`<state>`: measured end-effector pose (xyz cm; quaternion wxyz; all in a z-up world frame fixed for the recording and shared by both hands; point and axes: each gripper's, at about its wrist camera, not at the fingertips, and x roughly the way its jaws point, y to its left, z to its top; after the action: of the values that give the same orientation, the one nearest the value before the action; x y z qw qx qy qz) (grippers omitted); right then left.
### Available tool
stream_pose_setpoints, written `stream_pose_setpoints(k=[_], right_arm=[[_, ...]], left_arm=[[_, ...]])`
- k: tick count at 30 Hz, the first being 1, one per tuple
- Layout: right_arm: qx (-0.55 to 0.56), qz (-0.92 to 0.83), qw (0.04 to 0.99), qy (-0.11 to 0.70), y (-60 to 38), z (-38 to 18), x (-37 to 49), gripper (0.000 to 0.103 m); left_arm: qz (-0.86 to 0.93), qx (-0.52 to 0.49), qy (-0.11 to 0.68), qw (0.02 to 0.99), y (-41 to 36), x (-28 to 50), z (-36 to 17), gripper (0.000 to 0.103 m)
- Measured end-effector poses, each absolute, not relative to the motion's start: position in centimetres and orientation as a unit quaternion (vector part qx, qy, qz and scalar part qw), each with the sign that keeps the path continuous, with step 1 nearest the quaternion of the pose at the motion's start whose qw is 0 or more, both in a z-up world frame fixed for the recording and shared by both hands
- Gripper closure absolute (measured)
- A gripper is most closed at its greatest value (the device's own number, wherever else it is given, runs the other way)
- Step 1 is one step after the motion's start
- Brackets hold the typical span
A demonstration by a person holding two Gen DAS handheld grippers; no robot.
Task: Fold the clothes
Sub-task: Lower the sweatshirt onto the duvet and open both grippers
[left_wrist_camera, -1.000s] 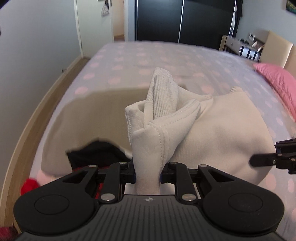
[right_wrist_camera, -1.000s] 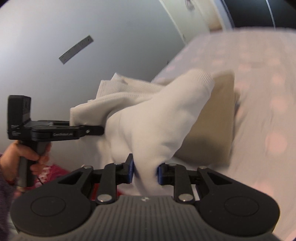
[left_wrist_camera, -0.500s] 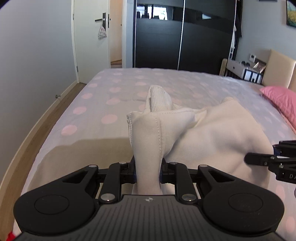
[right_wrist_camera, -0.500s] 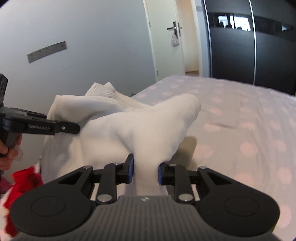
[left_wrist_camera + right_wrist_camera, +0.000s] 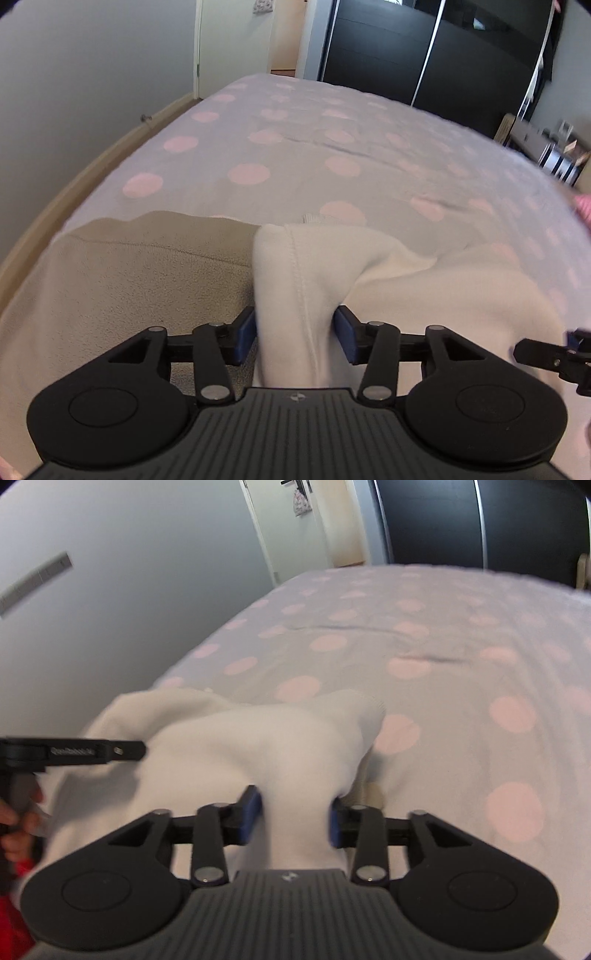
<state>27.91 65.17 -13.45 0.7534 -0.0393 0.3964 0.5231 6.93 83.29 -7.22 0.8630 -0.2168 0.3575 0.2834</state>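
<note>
A cream sweatshirt (image 5: 424, 280) is seen lying on the near part of the bed (image 5: 295, 155), spread crosswise in front of both wrist cameras, with a bunched fold of it rising between each pair of tongs. Its left part is laid over a tan garment (image 5: 147, 266) that lies flat on the spotted cover.

The left tongs (image 5: 295, 334) are opening: the blue pads stand just clear of the cloth on either side, so the fold is no longer pinched there, though it is between them. The right tongs (image 5: 293, 818) are likewise opening, with a thick fold between the pads; that view is blurred, and whether the pads touch the cloth cannot be told for certain.

The sweatshirt's long axis is judged to run from one pair of tongs to the other, each hand being at its own end and neither plainly nearer the middle. A release after a fold is judged to be in hand. The next grasp would be expected across that axis.

A door (image 5: 236, 40) and dark wardrobe (image 5: 424, 55) are seen beyond the bed.
</note>
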Motion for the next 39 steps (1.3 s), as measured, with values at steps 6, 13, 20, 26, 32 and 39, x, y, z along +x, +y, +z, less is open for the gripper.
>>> stream_pose_setpoints(k=[6, 13, 20, 26, 32, 39], right_arm=[[0.087, 0.495, 0.743, 0.442, 63.9, -13.0, 32.8, 0.026], [0.063, 0.488, 0.74, 0.459, 67.9, -13.7, 33.9, 0.05], [-0.067, 0.593, 0.765, 0.243, 67.8, -9.3, 28.4, 0.081], [-0.13, 0.549, 0.789, 0.241, 69.1, -10.7, 28.4, 0.075], [-0.155, 0.471, 0.825, 0.27, 69.5, -12.1, 29.6, 0.051], [-0.118, 0.545, 0.788, 0.262, 63.1, -10.6, 25.7, 0.054]], left_arm=[[0.282, -0.306, 0.319, 0.852, 86.4, 5.3, -7.1, 0.05], [0.278, -0.295, 0.307, 0.861, 86.3, 6.4, -6.9, 0.072], [0.247, -0.203, 0.217, 0.922, 83.7, 5.2, -3.4, 0.091], [0.291, -0.244, 0.298, 0.876, 85.6, 6.3, -5.8, 0.081], [0.316, -0.225, 0.292, 0.874, 84.9, 4.0, -6.1, 0.053], [0.255, -0.171, 0.291, 0.906, 79.2, 0.1, -3.0, 0.083]])
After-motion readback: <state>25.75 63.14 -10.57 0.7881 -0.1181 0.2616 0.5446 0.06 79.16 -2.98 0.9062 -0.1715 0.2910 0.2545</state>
